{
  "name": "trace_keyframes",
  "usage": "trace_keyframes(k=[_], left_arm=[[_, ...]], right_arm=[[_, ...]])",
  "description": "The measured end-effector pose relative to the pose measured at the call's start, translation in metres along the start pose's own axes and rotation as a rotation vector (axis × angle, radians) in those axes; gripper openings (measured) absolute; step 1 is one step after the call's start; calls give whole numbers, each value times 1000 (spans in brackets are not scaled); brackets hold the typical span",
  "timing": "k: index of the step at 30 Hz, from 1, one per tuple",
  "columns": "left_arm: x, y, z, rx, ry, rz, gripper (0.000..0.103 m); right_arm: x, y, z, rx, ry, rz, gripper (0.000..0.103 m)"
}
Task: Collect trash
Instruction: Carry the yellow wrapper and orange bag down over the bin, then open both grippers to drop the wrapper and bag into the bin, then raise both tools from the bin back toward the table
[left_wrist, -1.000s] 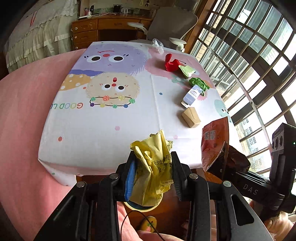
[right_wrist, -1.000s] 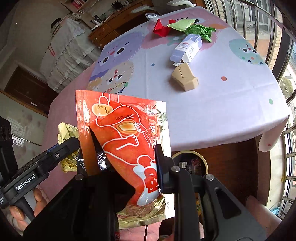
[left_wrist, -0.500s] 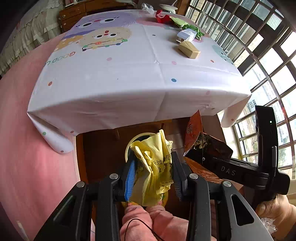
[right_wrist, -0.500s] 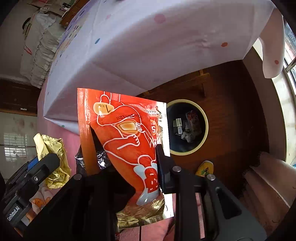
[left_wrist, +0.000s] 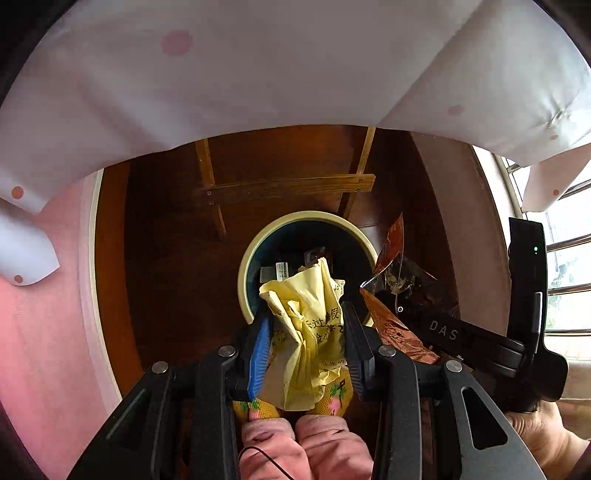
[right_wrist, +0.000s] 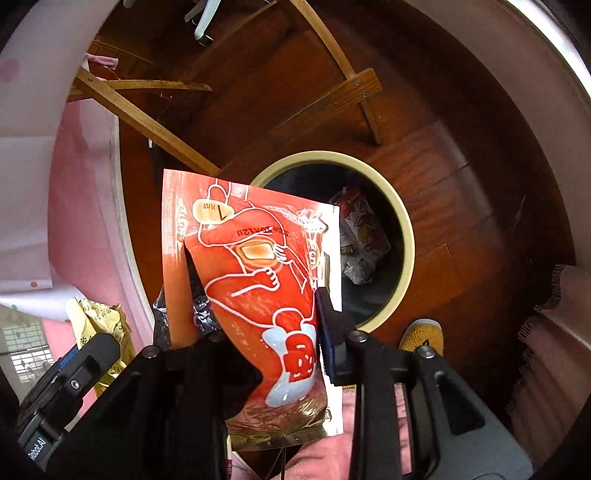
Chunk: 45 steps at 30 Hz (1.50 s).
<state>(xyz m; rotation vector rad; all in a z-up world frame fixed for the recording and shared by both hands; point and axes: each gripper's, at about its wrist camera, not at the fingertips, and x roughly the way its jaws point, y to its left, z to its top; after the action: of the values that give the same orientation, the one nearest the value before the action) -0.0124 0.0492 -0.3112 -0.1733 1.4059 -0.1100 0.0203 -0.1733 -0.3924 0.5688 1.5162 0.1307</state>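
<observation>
Left claw (left_wrist: 306, 334) was seen pinching a crumpled yellow wrapper (left_wrist: 308, 325), held upright between the blue-padded fingers (left_wrist: 258, 347). Right claw (right_wrist: 258, 325) was seen clamped on a flat red snack bag (right_wrist: 255, 280), gripped near its lower end so that most of the bag stood clear above the fingers.

A round bin (left_wrist: 245, 273) with a cream rim was noted straight ahead of and below both claws, on the wooden floor (right_wrist: 461, 184) under the cloth-draped desk (left_wrist: 258, 74). Other wrappers (right_wrist: 364, 229) were already lying inside it.

Both pieces were judged to be held over or just short of the opening, ready for dropping. The red bag, being wide, was thought likely to catch the rim unless centred before release.
</observation>
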Motion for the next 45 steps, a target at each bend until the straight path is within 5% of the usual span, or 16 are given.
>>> trace_keyframes(k=[4,12,23,36,45], left_arm=[[44,9,6,-2,16,-12,36],[98,17,21,49,60,-9,41],[116,12,36,68,67,18,56],[90,14,28,65,89,47,58],[-4,-2,23,104,55,40,58]], right_arm=[[33,-8,12,22,-3,0,32],[77,-15,35,25,31,-4,61],[92,-13,40,-15,39,-12,64],[43,8,20,-62,9,-40,64],[-39,46,5,-88,-29,-37,64]])
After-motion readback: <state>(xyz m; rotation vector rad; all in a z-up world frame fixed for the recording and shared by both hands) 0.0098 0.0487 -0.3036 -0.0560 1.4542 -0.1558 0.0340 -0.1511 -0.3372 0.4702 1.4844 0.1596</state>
